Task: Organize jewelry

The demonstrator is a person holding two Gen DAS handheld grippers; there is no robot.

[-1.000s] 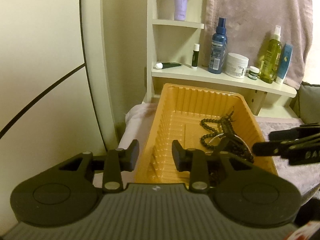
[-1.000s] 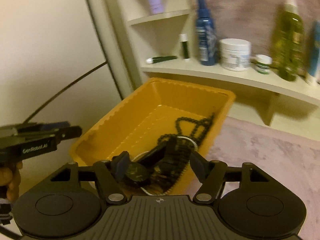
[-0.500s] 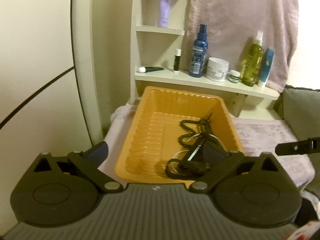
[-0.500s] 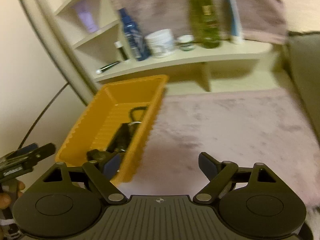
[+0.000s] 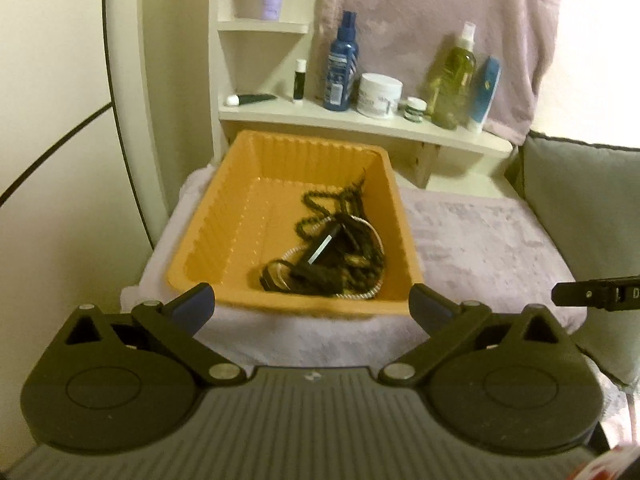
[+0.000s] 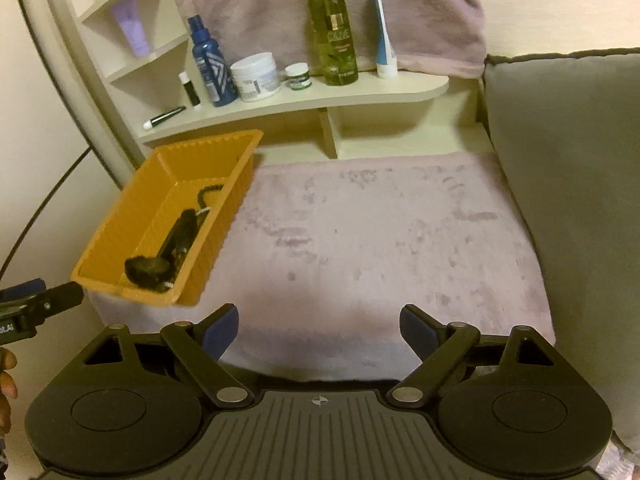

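Observation:
An orange ribbed tray (image 5: 224, 232) sits on a pink fuzzy cover, at its left end. Inside lies a tangled jewelry pile (image 5: 340, 256): a dark beaded necklace, a silvery coiled bracelet and a dark strap piece. My left gripper (image 5: 312, 308) hangs open and wide just in front of the tray's near rim, with nothing between its fingers. In the right wrist view the tray (image 6: 120, 236) and the jewelry (image 6: 172, 248) lie to the left. My right gripper (image 6: 320, 328) is open and empty over the bare pink cover (image 6: 380, 240). Each gripper's tip shows at the edge of the other's view.
A cream shelf (image 6: 360, 92) behind the tray carries a blue spray bottle (image 6: 210, 68), a white jar (image 6: 256, 76), a green bottle (image 6: 332, 36) and a tube. A grey cushion (image 6: 568, 184) bounds the right side. A curved cream wall stands left. A hand (image 6: 6, 376) shows at far left.
Both grippers opened and drew back from the tray, leaving the jewelry in it. The right gripper swung right, off the tray and over the pink cover.

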